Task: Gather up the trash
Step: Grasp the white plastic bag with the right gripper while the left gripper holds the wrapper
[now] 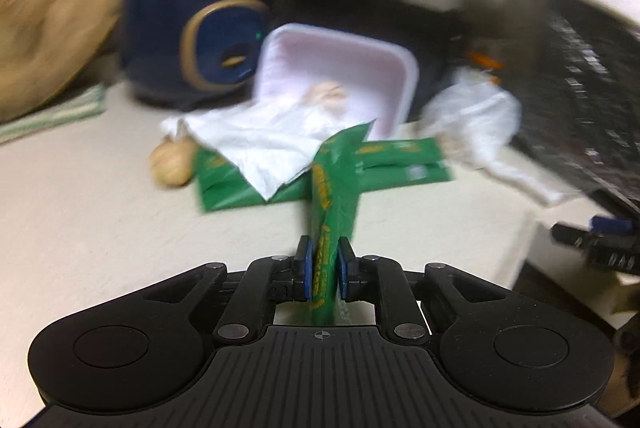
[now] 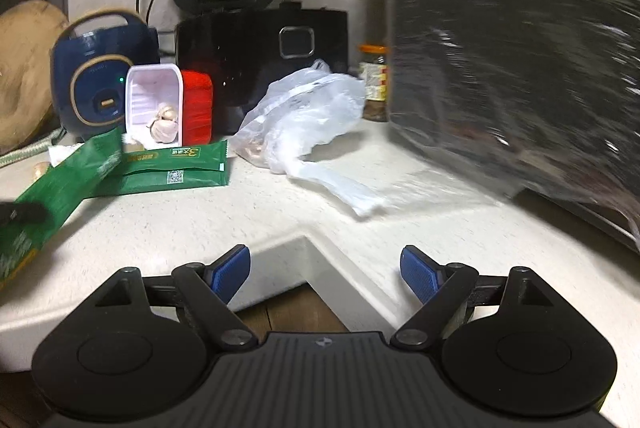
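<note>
Both wrist views low, close over counter [image 2: 280, 212], facing appliances at wall; share green packets [image 1: 400, 160], pink tray [image 2: 154, 100].

3 green packets [image 2: 176, 170], 1 white tray [image 2: 154, 104], 1 plastic bag [image 2: 304, 116], 1 jar [image 2: 374, 84]

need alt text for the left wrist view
The left tongs grip a green wrapper above a white counter. Beyond lie more green packets, a white tissue, a pink tray and a clear plastic bag.
</note>
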A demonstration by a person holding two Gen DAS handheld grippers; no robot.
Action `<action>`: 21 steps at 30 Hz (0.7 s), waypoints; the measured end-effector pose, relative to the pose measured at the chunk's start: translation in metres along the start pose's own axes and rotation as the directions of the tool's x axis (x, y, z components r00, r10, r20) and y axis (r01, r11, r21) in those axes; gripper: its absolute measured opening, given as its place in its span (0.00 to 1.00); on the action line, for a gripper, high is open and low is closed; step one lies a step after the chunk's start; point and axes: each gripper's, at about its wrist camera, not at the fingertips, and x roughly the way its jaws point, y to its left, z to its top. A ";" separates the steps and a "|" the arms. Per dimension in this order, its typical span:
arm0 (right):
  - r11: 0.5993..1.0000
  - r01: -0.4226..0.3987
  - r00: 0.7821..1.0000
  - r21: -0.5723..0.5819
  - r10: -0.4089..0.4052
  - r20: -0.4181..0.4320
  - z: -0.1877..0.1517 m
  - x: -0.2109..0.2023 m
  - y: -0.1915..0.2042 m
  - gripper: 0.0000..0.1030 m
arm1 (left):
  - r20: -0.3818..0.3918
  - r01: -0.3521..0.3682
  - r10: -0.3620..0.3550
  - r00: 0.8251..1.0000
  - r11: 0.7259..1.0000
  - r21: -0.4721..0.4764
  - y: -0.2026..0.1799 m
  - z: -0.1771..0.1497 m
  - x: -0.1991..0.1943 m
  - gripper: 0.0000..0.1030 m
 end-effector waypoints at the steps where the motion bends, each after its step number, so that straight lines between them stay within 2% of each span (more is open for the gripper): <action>1: 1.000 0.007 1.000 -0.011 -0.007 -0.018 0.006 0.006 0.002 0.80 | 0.015 0.011 -0.011 1.000 1.000 -0.007 0.004 -0.002 -0.001 0.17; 4: 1.000 0.008 0.997 -0.020 -0.009 -0.079 0.023 0.020 0.005 0.83 | 0.064 0.053 -0.051 0.997 0.998 -0.033 0.013 -0.010 -0.002 0.18; 6: 0.999 -0.030 0.995 0.016 0.031 -0.097 0.034 0.028 0.003 0.91 | 0.075 0.089 -0.085 0.994 0.994 -0.063 0.016 -0.015 -0.002 0.18; 9: 0.997 -0.058 0.996 0.056 0.062 -0.070 0.052 0.041 0.005 0.99 | 0.085 0.122 -0.115 0.990 0.989 -0.083 0.019 -0.017 -0.003 0.18; 12: 0.997 -0.009 0.997 0.073 0.014 -0.073 0.069 0.065 0.011 0.99 | 0.095 0.130 -0.115 0.989 0.977 -0.171 0.030 -0.018 -0.002 0.18; 19: 0.974 0.093 0.991 0.206 -0.070 -0.117 0.095 0.130 0.005 0.99 | 0.111 0.174 -0.153 0.982 0.961 -0.213 0.036 -0.021 -0.004 0.17; 21: 0.963 0.096 0.987 0.251 -0.059 -0.152 0.097 0.146 0.001 0.99 | 0.112 0.185 -0.164 0.980 0.957 -0.221 0.038 -0.021 -0.004 0.17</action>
